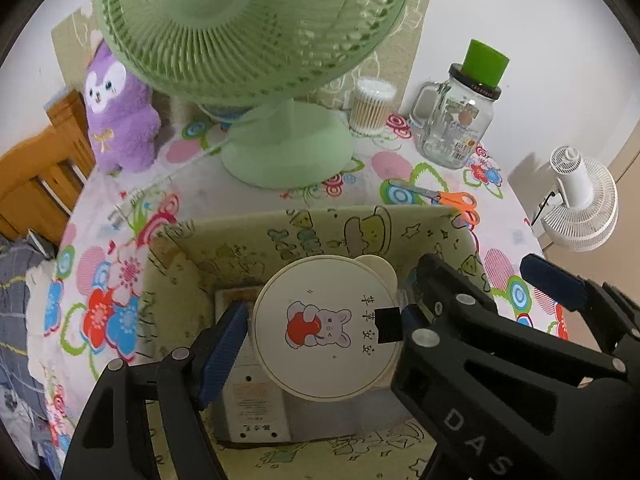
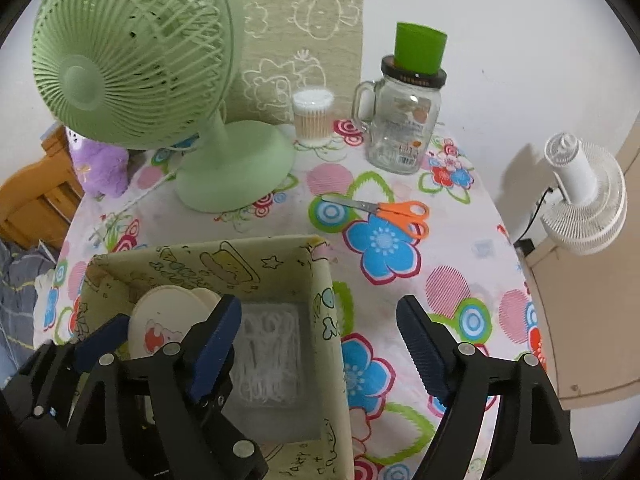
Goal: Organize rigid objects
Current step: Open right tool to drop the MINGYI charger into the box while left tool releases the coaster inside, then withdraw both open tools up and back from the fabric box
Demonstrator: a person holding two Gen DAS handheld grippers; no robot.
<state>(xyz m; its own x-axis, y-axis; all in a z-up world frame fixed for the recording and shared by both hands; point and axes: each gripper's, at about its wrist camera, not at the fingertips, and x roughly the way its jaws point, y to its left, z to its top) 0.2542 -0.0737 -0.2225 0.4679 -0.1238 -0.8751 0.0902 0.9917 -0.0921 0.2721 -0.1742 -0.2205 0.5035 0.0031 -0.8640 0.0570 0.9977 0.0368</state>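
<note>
A cream round disc (image 1: 320, 328) with a rabbit picture stands on edge inside the pale green fabric box (image 1: 240, 240). My left gripper (image 1: 316, 336) is shut on it, a blue pad on each side of its rim. Under the disc lies a grey-white flat case (image 1: 256, 400). My right gripper (image 2: 320, 346) is open and straddles the fabric box's right wall (image 2: 330, 312), with one finger inside and one outside. A clear plastic case (image 2: 268, 360) of small white items lies on the box floor below it. Orange-handled scissors (image 2: 396, 212) lie on the flowered tablecloth behind the box.
A green desk fan (image 2: 160, 80) stands behind the box, its plug lying on the cloth (image 1: 120, 216). A cotton-swab tub (image 2: 313, 116), a glass mug jar with a green cup on top (image 2: 404, 120) and a purple plush (image 1: 116, 112) sit at the back. A white fan (image 2: 584, 196) stands off the table's right edge.
</note>
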